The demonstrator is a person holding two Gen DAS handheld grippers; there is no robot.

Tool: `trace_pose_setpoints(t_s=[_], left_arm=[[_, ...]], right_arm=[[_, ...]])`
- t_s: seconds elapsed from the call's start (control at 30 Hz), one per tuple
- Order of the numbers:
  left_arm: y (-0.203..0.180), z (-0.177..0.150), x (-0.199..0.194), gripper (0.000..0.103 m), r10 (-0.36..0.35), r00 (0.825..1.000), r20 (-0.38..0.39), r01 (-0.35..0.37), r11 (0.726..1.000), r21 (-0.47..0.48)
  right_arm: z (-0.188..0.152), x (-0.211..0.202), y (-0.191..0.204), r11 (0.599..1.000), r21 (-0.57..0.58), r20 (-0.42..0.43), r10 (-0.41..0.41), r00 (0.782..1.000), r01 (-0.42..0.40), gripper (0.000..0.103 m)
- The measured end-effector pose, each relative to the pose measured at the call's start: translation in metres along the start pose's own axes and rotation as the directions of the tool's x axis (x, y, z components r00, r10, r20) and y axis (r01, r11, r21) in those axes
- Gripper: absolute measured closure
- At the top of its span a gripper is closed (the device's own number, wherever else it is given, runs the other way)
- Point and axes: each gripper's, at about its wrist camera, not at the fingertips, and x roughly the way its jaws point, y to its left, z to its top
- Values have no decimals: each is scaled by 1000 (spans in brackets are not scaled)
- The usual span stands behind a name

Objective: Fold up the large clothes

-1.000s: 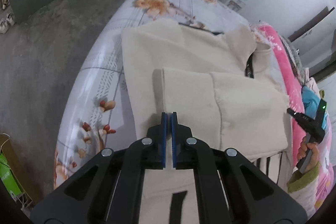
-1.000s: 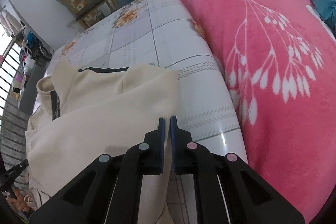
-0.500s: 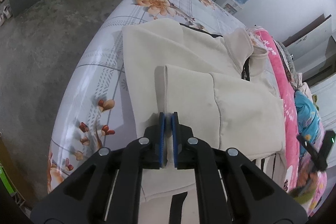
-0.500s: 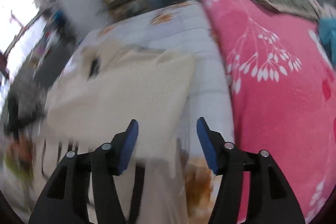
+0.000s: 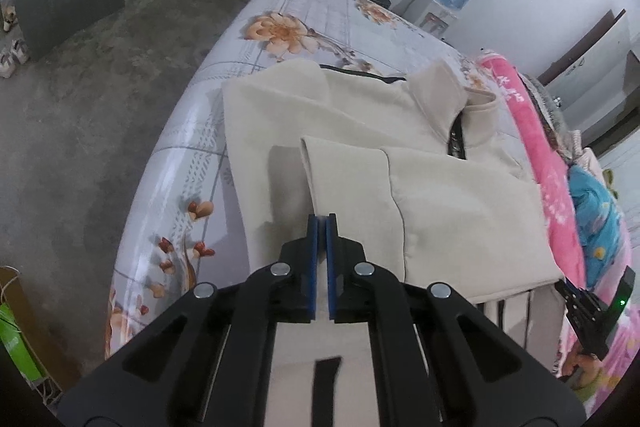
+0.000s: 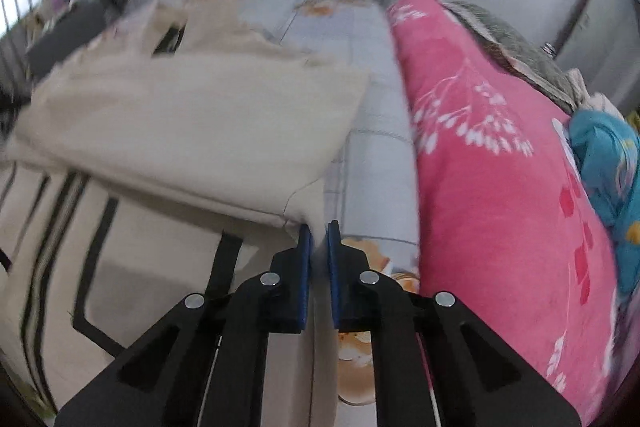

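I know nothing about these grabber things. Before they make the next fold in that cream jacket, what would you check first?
1. Does the left gripper pinch the cream jacket: ok.
2. Does the right gripper pinch the jacket's edge: ok.
3. Is the sleeve folded across the front: ok.
4. Is the pink blanket apart from the jacket: ok.
5. How much cloth the right grip holds: cannot tell, blurred view.
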Motion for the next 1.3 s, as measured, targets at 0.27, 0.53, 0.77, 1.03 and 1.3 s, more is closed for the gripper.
trace_pose_setpoints(t_s=[0.27, 0.53, 0.77, 1.03, 1.3], left_arm=[[9, -3, 19, 100, 14, 998, -65, -16, 999, -30], [-1, 0, 20, 100, 77, 996, -44, -75, 997, 35], [-3, -5, 9, 95, 128, 991, 44, -131, 988, 84], [-25, 4, -20, 90, 58, 990, 125, -79, 983, 165], [-57, -5, 44, 81, 144, 989, 29, -147, 953, 266]], right_arm=[[-5, 19, -11, 996, 74, -28, 42, 999, -40, 95], [-6, 26, -3, 999, 36, -50, 31, 998, -30, 95], [-17, 15, -1, 999, -22, -55, -29, 998, 28, 54], [1, -28, -29, 979, 150, 46, 135, 990, -140, 51], [65, 32, 28, 945, 155, 19, 289, 957, -288, 51]])
